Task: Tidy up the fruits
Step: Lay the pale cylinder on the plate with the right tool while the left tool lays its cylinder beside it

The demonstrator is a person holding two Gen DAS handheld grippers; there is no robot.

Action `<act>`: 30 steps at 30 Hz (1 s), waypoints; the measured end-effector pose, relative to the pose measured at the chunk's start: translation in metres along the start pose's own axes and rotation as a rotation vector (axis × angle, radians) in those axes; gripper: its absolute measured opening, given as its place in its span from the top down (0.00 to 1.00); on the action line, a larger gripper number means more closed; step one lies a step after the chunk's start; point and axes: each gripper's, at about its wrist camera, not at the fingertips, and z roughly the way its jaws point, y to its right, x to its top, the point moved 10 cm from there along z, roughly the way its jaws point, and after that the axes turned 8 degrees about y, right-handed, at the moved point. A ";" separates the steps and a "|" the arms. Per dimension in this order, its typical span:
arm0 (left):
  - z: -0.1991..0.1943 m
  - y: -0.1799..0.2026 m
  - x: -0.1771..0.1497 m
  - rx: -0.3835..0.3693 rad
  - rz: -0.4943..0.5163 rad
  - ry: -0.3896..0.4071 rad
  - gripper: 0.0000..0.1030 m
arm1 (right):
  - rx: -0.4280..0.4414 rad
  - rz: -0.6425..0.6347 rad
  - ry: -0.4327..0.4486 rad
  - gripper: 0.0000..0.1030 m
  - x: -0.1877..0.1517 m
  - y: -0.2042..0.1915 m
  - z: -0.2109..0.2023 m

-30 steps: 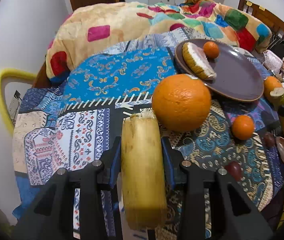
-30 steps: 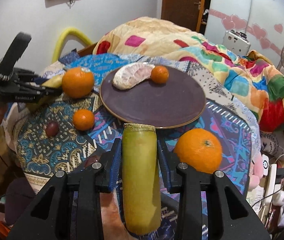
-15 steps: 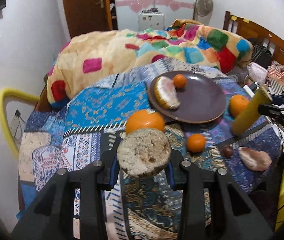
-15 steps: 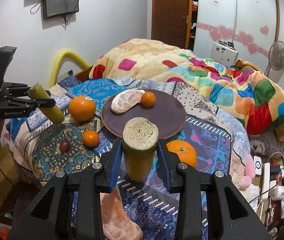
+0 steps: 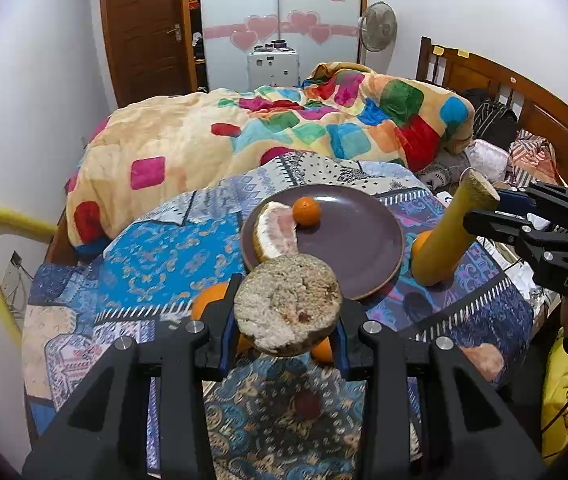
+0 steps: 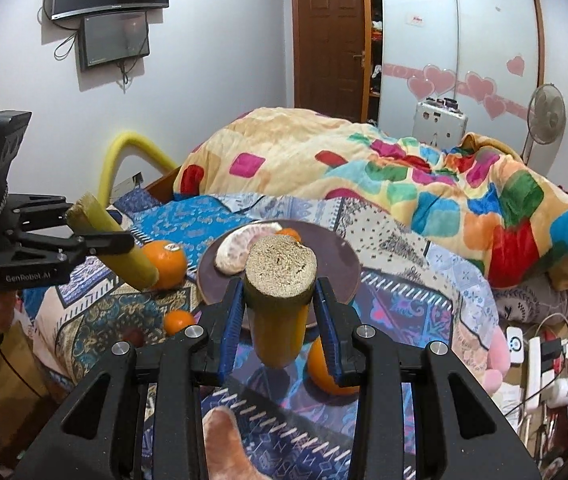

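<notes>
The big bed cloth (image 5: 144, 248) is my work place, and the fruit lies spread over it. The brown plate (image 5: 355, 240) sits in the middle, I think as the spot where the fruit should end up. A pomelo piece (image 5: 274, 232) and a small orange (image 5: 306, 211) lie on it, close to touching.

My left gripper (image 5: 287, 326) is shut tight on a cane stick (image 5: 287, 310), up off the cloth, so I see only its cut end. My right gripper (image 6: 280, 304) squeezes a second cane stick (image 6: 280, 292) the same way. I hold both high, I guess, so they clear the fruit on the way to the plate.

The left camera shows my right gripper (image 5: 523, 224) from the side, with its stick (image 5: 447, 236) slanting down to the left. I cannot see that slant from the right camera.

The right camera shows a big orange (image 6: 166, 262) in full behind the left gripper (image 6: 64, 240). In the left camera my own stick mostly hides it. Right also shows another orange (image 6: 323, 372) just under its own fingers.
</notes>
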 end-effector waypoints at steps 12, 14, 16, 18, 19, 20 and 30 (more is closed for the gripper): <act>0.036 0.025 0.004 -0.069 0.022 -0.039 0.63 | 0.000 0.002 -0.026 0.69 -0.001 0.011 0.028; 0.042 0.027 0.005 -0.077 0.023 -0.047 0.63 | 0.005 0.009 -0.038 0.69 -0.001 0.013 0.035; 0.049 0.029 0.005 -0.090 0.017 -0.062 0.63 | 0.014 0.017 -0.042 0.69 0.000 0.014 0.040; 0.056 0.030 0.006 -0.098 0.013 -0.072 0.63 | 0.022 0.026 -0.047 0.69 0.002 0.016 0.044; 0.059 0.030 0.007 -0.098 0.015 -0.074 0.63 | 0.021 0.023 -0.047 0.69 0.003 0.015 0.044; 0.062 0.031 0.008 -0.093 0.019 -0.076 0.63 | 0.011 0.011 -0.047 0.69 0.004 0.016 0.047; 0.097 0.028 0.009 -0.113 -0.012 -0.129 0.63 | 0.024 0.013 -0.048 0.69 0.008 0.015 0.072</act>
